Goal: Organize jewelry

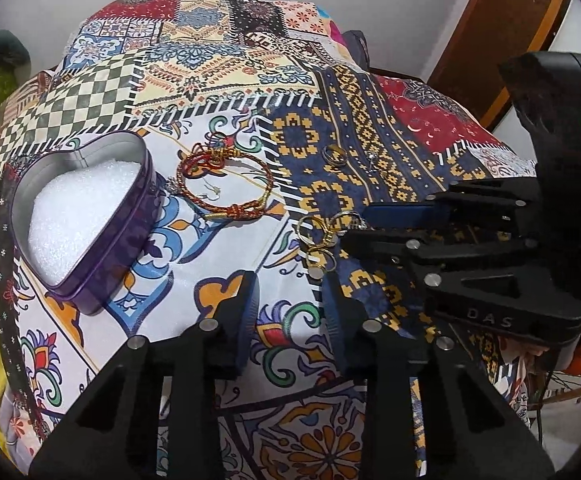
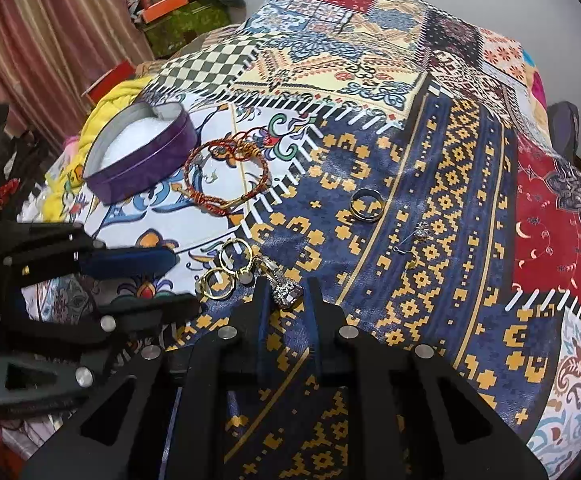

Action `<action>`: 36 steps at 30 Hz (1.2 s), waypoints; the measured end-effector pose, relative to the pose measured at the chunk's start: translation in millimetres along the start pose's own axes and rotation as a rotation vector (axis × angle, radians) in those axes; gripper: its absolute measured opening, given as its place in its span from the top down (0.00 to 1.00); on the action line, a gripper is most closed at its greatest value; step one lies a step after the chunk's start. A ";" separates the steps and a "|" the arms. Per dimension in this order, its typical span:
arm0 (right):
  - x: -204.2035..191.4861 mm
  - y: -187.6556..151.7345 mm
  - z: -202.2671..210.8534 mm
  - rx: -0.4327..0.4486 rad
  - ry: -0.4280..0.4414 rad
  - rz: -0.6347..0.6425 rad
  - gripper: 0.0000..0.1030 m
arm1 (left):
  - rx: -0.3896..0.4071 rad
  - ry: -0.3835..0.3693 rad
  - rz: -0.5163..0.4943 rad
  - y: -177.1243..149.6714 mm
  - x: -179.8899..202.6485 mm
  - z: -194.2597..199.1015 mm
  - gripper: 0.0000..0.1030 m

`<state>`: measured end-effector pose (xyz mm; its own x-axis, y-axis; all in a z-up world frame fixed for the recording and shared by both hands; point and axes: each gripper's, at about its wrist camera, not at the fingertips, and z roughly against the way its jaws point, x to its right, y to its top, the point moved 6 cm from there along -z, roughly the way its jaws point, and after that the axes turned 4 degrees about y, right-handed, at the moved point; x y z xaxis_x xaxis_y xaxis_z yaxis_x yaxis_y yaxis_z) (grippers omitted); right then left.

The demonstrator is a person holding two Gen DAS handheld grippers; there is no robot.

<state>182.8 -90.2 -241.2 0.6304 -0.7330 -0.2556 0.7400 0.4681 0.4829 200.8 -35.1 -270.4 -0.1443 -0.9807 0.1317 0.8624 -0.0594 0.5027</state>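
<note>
Covering everything, patchwork cloth (image 2: 430, 208); striped curtain (image 2: 50, 40) behind.

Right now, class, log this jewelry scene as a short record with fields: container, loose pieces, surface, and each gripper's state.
container: purple heart-shaped tin, lid off, white padding inside, no jewelry in it
bracelet: red and gold braided bracelet, flat on the cloth beside the tin
gold rings: linked cluster near both grippers
band ring: single band ring, lying apart
surface: patchwork cloth
left gripper: open, above the cloth, holding nothing
right gripper: open, a silver piece between its fingers
</note>
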 end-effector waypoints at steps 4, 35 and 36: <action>4.3 -1.2 4.4 0.016 -0.002 -0.036 0.86 | 0.001 0.001 -0.021 0.2 5.9 -2.3 0.70; -33.6 15.5 69.9 0.177 -0.035 -0.039 0.86 | 0.125 0.060 0.024 14.1 -1.7 53.7 0.92; -36.2 16.6 71.4 0.181 -0.036 -0.035 0.86 | 0.136 0.068 0.026 14.7 -4.2 58.9 0.92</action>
<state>155.5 -91.1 -164.1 0.5939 -0.7659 -0.2463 0.7051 0.3481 0.6178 185.5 -20.8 -213.2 -0.0856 -0.9922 0.0907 0.7909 -0.0123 0.6118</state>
